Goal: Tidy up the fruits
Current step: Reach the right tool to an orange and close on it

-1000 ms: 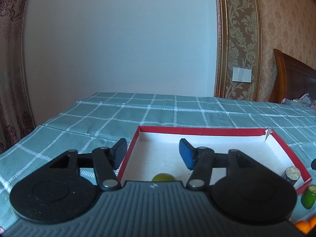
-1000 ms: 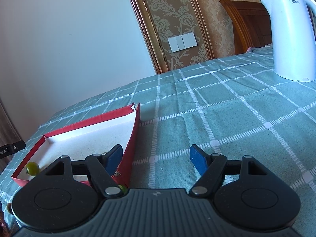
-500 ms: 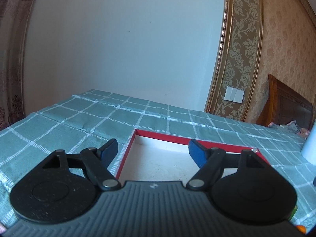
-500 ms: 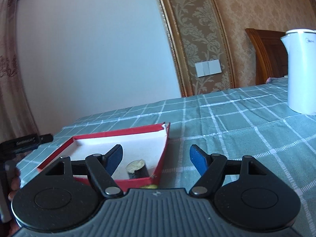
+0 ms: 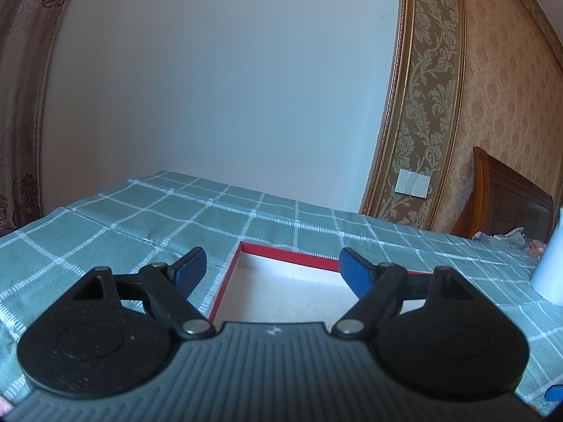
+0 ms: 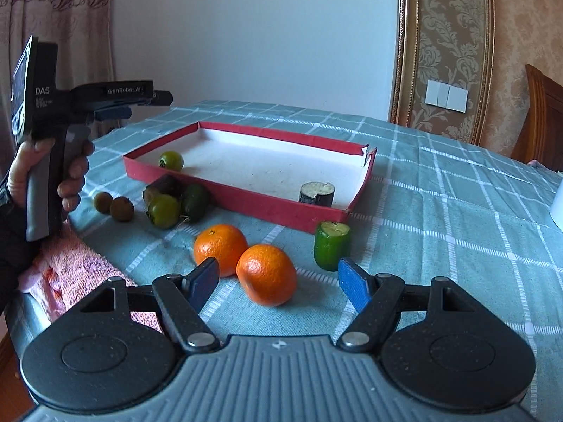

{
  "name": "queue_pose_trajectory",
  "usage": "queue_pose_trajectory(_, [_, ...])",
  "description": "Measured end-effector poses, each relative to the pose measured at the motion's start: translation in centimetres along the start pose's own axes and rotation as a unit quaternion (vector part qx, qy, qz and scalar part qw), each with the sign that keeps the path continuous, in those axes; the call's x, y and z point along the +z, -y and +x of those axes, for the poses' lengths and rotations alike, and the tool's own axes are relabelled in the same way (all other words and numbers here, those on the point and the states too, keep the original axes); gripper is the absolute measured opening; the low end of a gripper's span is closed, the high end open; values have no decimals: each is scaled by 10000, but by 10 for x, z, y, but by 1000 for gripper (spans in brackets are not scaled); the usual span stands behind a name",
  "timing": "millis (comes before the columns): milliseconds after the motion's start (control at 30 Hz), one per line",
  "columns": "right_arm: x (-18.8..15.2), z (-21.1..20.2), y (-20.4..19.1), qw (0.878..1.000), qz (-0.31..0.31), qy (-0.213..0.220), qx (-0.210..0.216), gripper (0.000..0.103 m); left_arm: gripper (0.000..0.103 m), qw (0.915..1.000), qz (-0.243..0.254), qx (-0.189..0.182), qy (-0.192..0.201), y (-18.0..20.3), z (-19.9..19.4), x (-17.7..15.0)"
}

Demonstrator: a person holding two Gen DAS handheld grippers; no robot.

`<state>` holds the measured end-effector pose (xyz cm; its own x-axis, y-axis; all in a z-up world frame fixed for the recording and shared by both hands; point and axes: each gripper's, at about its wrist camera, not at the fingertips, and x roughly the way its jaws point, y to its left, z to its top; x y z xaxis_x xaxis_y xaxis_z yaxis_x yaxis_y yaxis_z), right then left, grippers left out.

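Note:
A shallow red tray (image 6: 246, 200) with a white floor holds a green tomato (image 6: 171, 160) and a dark cut cucumber piece (image 6: 316, 193). In front of it lie two oranges (image 6: 266, 274), a green cucumber piece (image 6: 331, 244), a cluster of green and dark fruits (image 6: 174, 200) and two small brown fruits (image 6: 114, 205). My right gripper (image 6: 278, 283) is open and empty, its jaws either side of the nearer orange. My left gripper (image 5: 272, 267) is open and empty above the tray's (image 5: 225, 292) near left corner; it also shows in the right wrist view (image 6: 133, 105), raised at the left.
A green checked cloth (image 6: 440, 218) covers the table. A white kettle (image 5: 549, 263) stands at the right. A pink towel (image 6: 70, 270) lies at the near left edge. A wooden headboard (image 5: 510, 204) is behind.
My right gripper has pulled back and swung left, so the fruits in front of the tray now show. My left gripper has risen and tilted up, and the tomato has left its view.

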<state>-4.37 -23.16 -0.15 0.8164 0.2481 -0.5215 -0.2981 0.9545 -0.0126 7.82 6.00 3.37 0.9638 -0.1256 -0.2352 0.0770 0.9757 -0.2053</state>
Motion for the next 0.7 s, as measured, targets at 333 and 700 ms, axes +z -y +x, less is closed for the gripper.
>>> queue_pose_trajectory(333, [-3, 13, 2, 9996, -234, -106, 68, 54, 90, 10000, 53, -44, -18, 1, -1, 0])
queue_pose_trajectory(700, [-3, 19, -3, 9992, -362, -113, 125, 43, 103, 9997, 5, -235, -74, 4, -4, 1])
